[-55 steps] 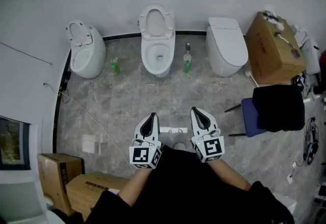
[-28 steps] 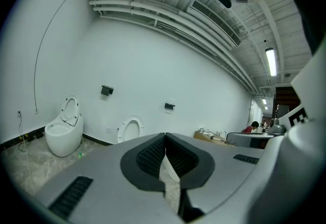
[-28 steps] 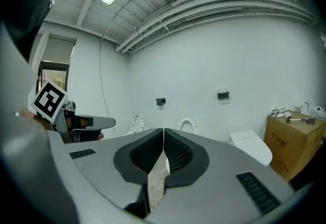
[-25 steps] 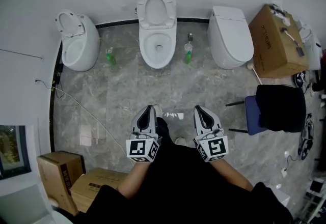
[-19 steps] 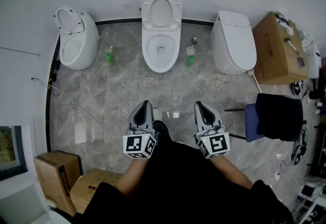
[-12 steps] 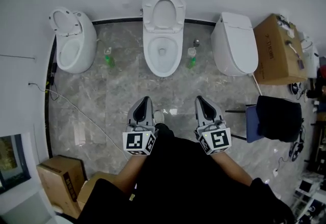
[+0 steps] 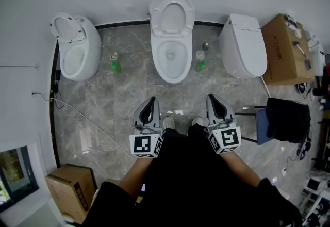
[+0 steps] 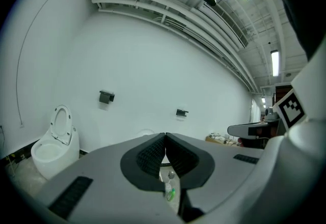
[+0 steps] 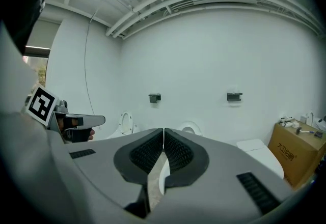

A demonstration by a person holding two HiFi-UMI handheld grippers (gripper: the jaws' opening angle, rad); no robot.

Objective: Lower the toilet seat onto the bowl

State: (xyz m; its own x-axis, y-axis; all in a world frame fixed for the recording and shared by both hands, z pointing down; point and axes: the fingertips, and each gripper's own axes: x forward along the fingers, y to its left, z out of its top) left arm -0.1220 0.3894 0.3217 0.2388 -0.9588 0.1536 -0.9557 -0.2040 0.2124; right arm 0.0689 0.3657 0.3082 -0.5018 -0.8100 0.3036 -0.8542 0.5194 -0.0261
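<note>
Three white toilets stand along the far wall. The middle toilet has its seat raised against the wall, bowl open. My left gripper and right gripper are held side by side over the floor, well short of that toilet, both shut and empty. In the left gripper view the left gripper has its jaws together, and the left toilet shows at far left. The right gripper in its own view points toward the raised seat.
The left toilet also has its seat up; the right toilet has its lid down. Two green bottles stand on the floor beside the middle toilet. Cardboard boxes, a dark chair and a floor cable lie around.
The person has walked forward: the toilets have come nearer and lower in the head view. Both grippers stay shut and side by side.
</note>
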